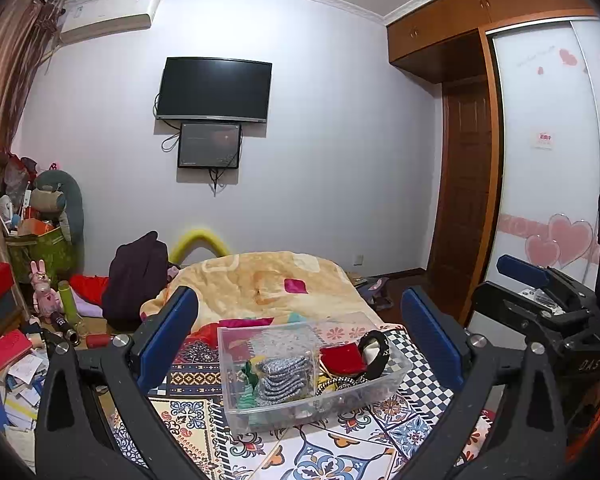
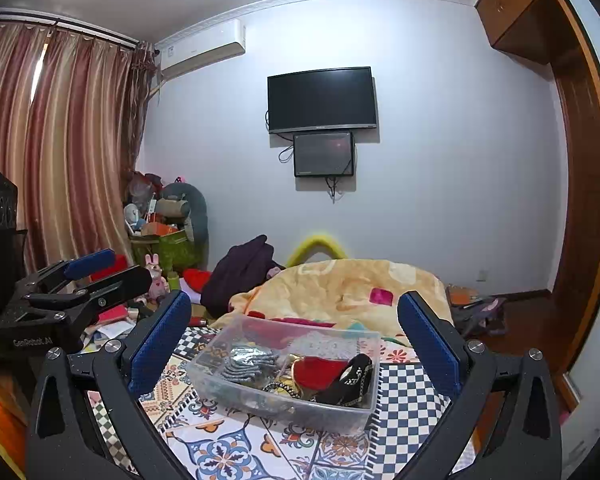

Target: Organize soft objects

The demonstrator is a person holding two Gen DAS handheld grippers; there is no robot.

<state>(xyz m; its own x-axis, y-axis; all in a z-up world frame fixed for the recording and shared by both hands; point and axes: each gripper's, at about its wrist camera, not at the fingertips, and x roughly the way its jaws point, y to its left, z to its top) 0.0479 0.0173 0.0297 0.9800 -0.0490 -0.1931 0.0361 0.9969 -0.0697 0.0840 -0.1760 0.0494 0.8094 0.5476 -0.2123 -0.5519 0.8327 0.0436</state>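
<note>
Bedroom walls and a dark wall-mounted television (image 1: pixel 214 90) fill the upper frame; below, a patterned bed cover (image 1: pixel 332 448) carries a clear plastic bin (image 1: pixel 380 386) at lower centre. Soft items already lie inside: a grey knitted piece (image 1: pixel 280 376), a red cloth (image 1: pixel 342 358) and a black band (image 1: pixel 376 350). Both the left gripper (image 1: pixel 300 344) and the right gripper (image 2: pixel 294 344) hang above the bin with jaws spread wide, holding nothing. Judging by this, a sorting step is pending; the next move calls for lowering one gripper onto an item.
</note>
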